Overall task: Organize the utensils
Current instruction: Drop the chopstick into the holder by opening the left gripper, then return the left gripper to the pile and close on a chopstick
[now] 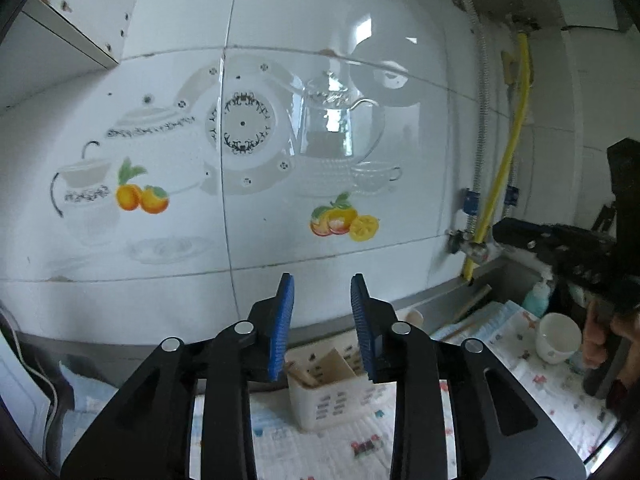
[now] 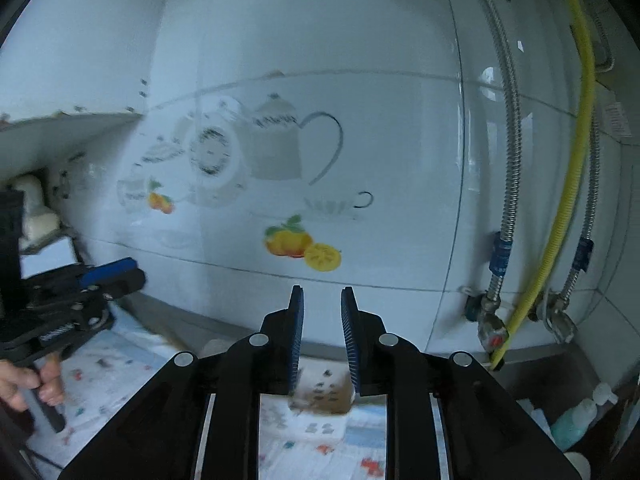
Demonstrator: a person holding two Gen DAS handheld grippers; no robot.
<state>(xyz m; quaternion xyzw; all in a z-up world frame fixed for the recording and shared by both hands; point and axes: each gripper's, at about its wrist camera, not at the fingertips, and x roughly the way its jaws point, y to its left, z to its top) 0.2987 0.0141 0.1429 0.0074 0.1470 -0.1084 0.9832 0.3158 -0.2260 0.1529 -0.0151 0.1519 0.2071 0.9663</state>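
Both tongs, left tongs (image 1: 322, 328) and right tongs (image 2: 322, 340), stand slightly apart and empty, and the white utensil basket (image 1: 332, 396) sits just below them on the surface, its wooden sticks (image 1: 304, 374) probably light and stiff, best gripped mid-shaft.

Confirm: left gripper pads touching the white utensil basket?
Apart. In the left wrist view the left gripper hangs open and empty, pads against the wall tiles, above the white utensil basket.
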